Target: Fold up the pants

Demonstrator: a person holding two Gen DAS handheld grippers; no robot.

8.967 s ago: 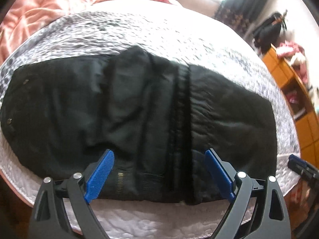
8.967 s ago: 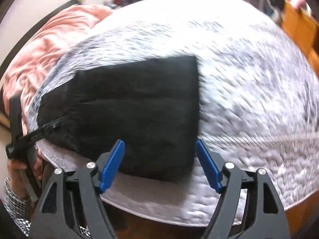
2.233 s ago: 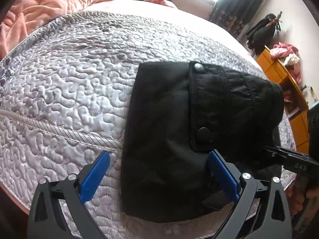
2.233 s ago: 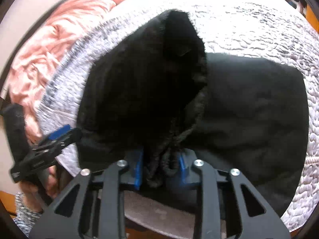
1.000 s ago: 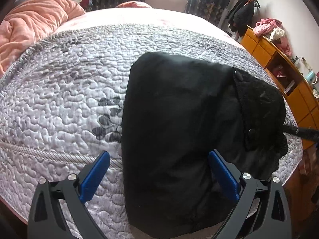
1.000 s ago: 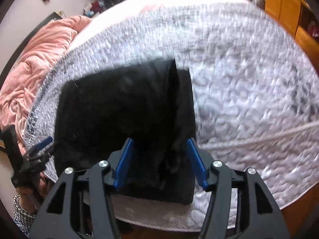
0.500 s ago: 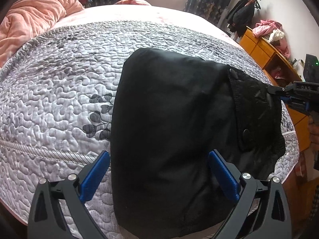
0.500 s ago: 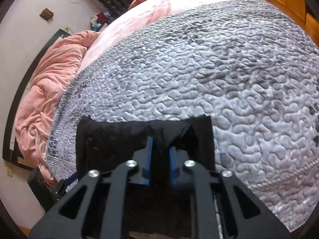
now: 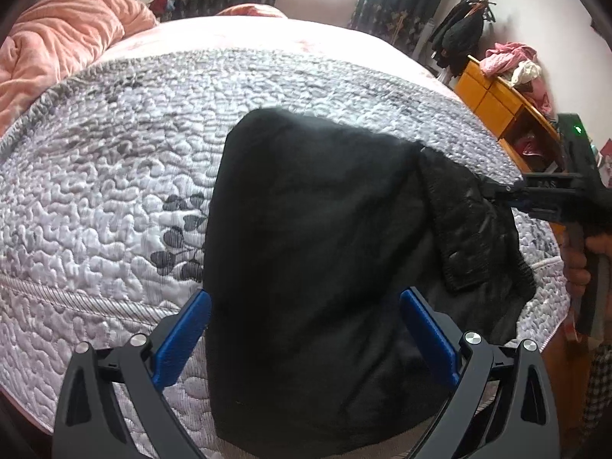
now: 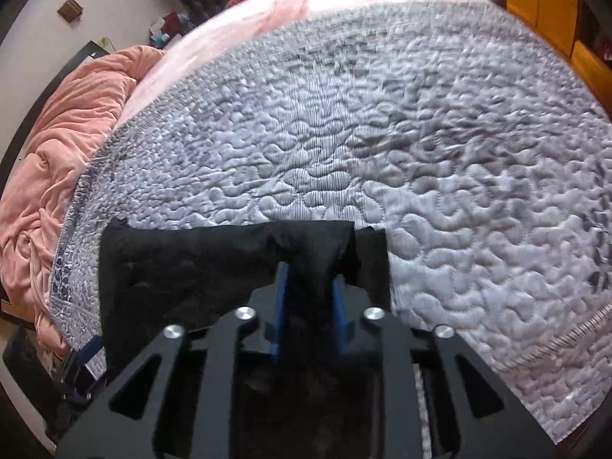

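The black pants (image 9: 313, 252) lie folded in a thick pile on the quilted grey bedspread (image 9: 114, 176). My left gripper (image 9: 306, 325) is open, its blue fingers (image 9: 183, 336) on either side of the pile's near end, not gripping. My right gripper (image 10: 309, 287) is shut on a raised fold at the far edge of the pants (image 10: 191, 267). It also shows in the left wrist view (image 9: 508, 193), pinching the waistband flap at the pile's right side.
A rumpled pink duvet (image 9: 57, 46) lies at the bed's far left. Orange wooden drawers (image 9: 497, 103) with clothes heaped on top stand right of the bed. The bed's near edge runs just under the pants.
My right gripper has closed tighter on the fold and holds it at the pile's right edge. The left gripper has stayed open around the pile, the pants shifting slightly right in its view.
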